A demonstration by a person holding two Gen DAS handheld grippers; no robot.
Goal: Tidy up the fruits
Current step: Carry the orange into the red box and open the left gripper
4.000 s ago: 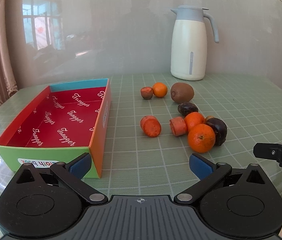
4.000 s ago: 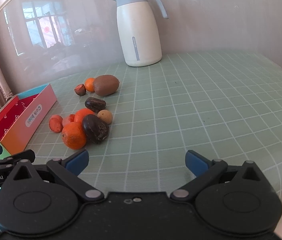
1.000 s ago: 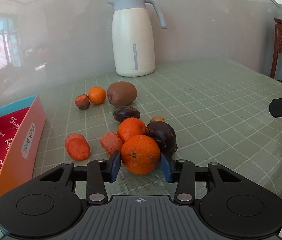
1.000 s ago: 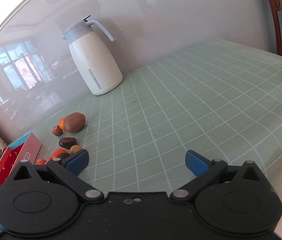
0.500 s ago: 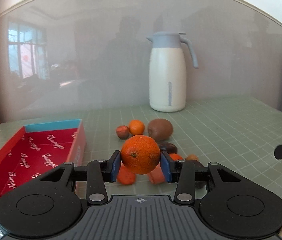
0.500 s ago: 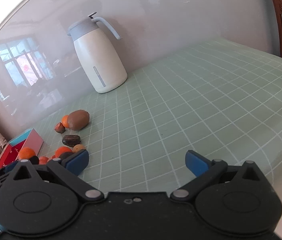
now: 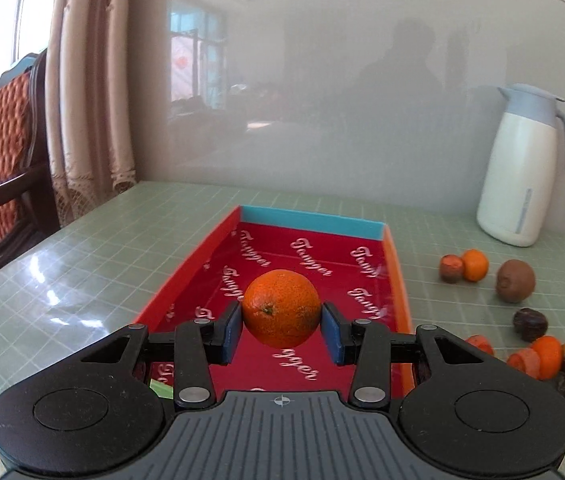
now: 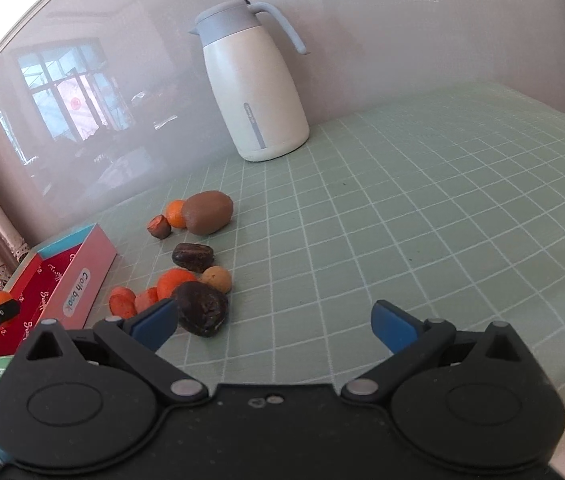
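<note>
My left gripper clenches the orange above the red box, which holds no fruit yet. Right gripper released, empty. Kiwi and other fruits left on the surface.

Between the claw's matt blue rubbery pads sits a round orange mandarin with dimpled, slightly glossy peel. Beneath it lies a smooth red printed cardboard box. Right of the claw stands a glossy cream jug; all around is a shiny green gridded plastic tablecloth.
</note>
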